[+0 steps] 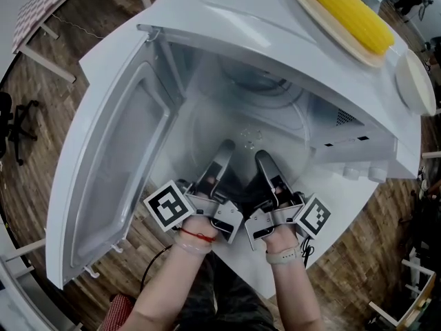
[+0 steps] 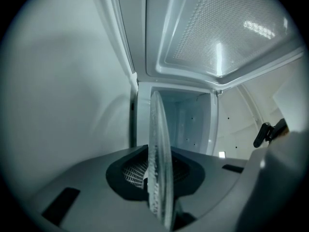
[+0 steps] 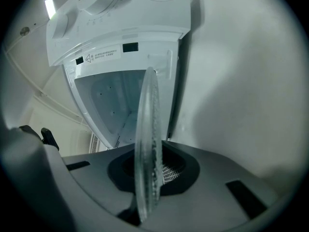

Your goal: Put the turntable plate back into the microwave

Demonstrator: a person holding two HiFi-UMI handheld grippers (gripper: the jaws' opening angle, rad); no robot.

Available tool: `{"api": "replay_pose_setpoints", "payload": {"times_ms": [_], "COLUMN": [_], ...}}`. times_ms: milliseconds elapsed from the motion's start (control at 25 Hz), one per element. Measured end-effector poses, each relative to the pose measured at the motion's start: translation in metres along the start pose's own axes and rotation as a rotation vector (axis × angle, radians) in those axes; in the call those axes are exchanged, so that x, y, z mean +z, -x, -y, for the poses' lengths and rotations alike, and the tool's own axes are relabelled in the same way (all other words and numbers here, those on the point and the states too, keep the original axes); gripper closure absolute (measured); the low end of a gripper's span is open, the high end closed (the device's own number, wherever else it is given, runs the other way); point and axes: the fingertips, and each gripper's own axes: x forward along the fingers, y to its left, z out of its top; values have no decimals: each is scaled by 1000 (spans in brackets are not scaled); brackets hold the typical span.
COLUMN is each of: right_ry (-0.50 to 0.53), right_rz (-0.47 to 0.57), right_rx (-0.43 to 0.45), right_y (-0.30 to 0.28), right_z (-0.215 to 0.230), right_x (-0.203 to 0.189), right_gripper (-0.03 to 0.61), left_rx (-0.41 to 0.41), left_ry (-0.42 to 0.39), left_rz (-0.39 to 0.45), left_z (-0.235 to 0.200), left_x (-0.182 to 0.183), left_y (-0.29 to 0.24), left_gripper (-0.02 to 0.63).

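Already deep in the open microwave [image 1: 262, 26] with both tools, door [image 1: 110, 171] swung wide to the left. Holds the glass turntable plate [image 2: 158, 149] by its near rim, with the left gripper [image 1: 225, 147] and the right gripper [image 1: 264, 158] side by side and close together. Reaches past the front edge into the white cavity, fingertips pointing at the back wall.

In the left gripper view, pinches the rim in a narrow gap between the two grey jaws, clamped on the glass and nothing else. Shows the disc edge-on there, rising up the middle of the picture, with the dotted inner face of the door above and the cavity behind.

In the right gripper view, much the same: closed onto the rim, ribbed clear edge standing between the jaws, control panel and cavity opening beyond.

From the head view, barely visible as a faint round outline within the cavity, being clear glass. Cannot tell whether resting on the cavity floor or held just above it.

On top of the oven, near the far right corner: a yellow corn cob [image 1: 344, 9] lying on a tan dish [image 1: 329, 27]. Just beside that, towards the right edge, a white round lid-like dish [image 1: 415, 81]. Below, on the front panel, two white knobs [image 1: 351, 173]. Underneath it all, a wooden floor [image 1: 48, 109].
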Motion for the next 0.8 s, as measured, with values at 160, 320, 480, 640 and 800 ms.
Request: {"api": "replay_pose_setpoints", "payload": {"times_ms": [160,320,480,640,800], "right_ry": [3,3,5,1,3], "right_rz": [12,24,36,53,48], "right_rx": [2,3,1,0,13], "right_y": [-5,-11,-15,-17,-17], "right_z": [1,0,0,0,-2], "right_x": [5,10,13,14,14], "right_gripper": [537,537,537,537,537], "left_rx": [11,15,16,25,49], "left_ry": [29,57,71,81,83], "left_rz": [-22,-20,-23,-28,-21], "left_z": [0,0,0,0,-4], "left_x": [-1,-1,0,-1,-1], "left_y": [3,8,11,16,17], "left_gripper": [558,558,558,558,571]}}
